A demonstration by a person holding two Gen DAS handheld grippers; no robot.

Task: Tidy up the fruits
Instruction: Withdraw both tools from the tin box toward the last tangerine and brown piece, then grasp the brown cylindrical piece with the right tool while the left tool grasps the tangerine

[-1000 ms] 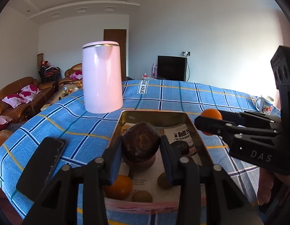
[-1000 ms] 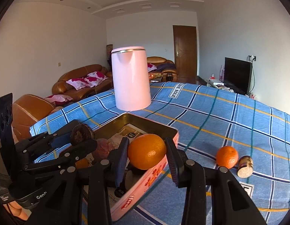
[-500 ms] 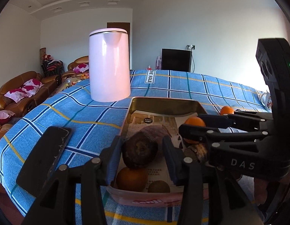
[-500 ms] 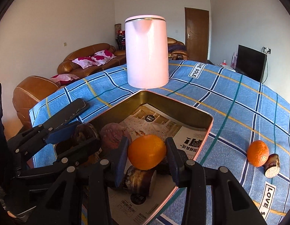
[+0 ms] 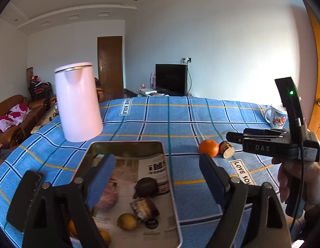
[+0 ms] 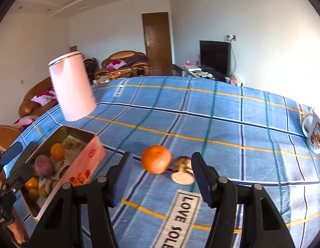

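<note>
A metal tin [image 5: 126,144] lined with newspaper holds several fruits: dark passion fruits [image 5: 147,186], a purplish one [image 5: 107,196] and small oranges. It also shows in the right wrist view [image 6: 85,165]. My left gripper [image 5: 157,177] is open and empty above the tin. An orange [image 6: 156,159] and a cut brown fruit [image 6: 183,171] lie on the blue checked cloth, right of the tin. My right gripper [image 6: 162,177] is open and empty just in front of them; it also shows in the left wrist view [image 5: 238,136].
A pink kettle [image 5: 78,103] stands behind the tin. A black phone [image 5: 23,196] lies left of the tin. A printed mug [image 6: 314,136] stands at the far right of the table. Sofas and a TV are beyond the table.
Both grippers opened and let their fruits go into the tin. The right gripper swung right, away from the tin, toward the orange on the cloth. The left gripper rose.
</note>
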